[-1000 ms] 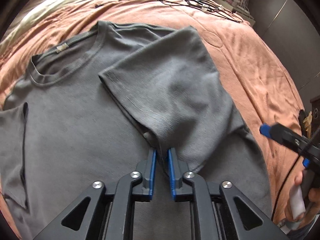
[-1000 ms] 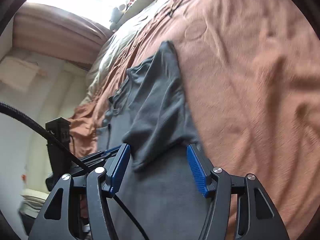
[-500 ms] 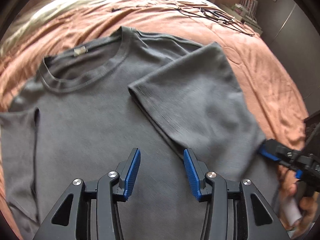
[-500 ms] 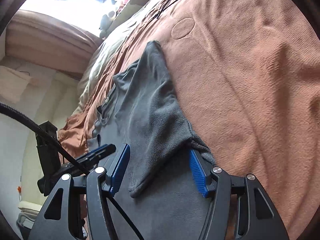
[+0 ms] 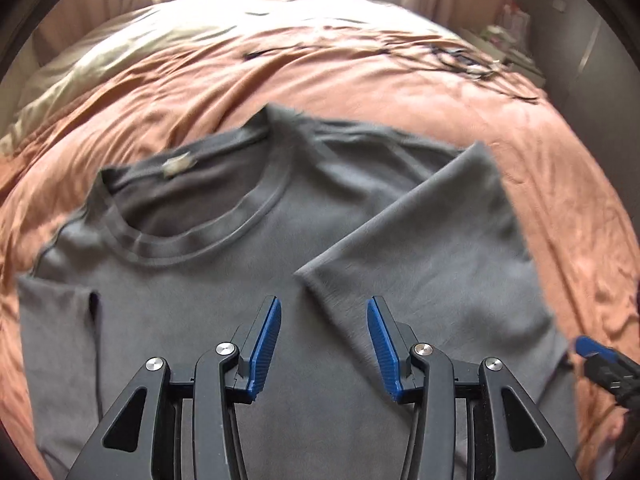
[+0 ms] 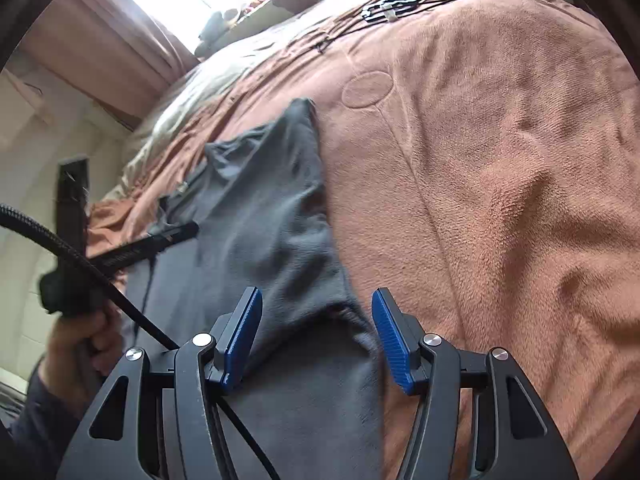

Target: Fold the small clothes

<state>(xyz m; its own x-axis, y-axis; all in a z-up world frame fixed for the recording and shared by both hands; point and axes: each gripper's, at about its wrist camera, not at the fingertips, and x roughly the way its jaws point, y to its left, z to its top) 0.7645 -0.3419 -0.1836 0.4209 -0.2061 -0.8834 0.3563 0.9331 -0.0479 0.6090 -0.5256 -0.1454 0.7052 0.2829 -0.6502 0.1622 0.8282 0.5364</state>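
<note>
A dark grey T-shirt point(image 5: 200, 300) lies flat, neck away from me, on a rust-orange bedspread point(image 5: 360, 80). Its right sleeve point(image 5: 432, 248) is folded in over the chest; the other sleeve lies spread at the left. My left gripper point(image 5: 324, 304) hovers open above the shirt's middle, just short of the folded sleeve's hem, holding nothing. In the right wrist view, my right gripper point(image 6: 317, 294) straddles the shirt's side edge point(image 6: 336, 320) under the sleeve. Its jaws are closing slightly and the pads stand clear of the cloth. The left gripper point(image 6: 160, 240) shows there as a dark bar.
Black cables point(image 5: 460, 60) lie tangled on the far right of the bed. A cream quilt point(image 5: 100, 60) and pillows sit at the headboard end. A person's hand point(image 6: 80, 332) grips the left tool's handle. Bare bedspread point(image 6: 500, 160) stretches right of the shirt.
My left gripper let go of the sleeve's hem, opened and drew back toward me. The sleeve now rests on the chest. The right gripper tipped a little over the shirt's edge.
</note>
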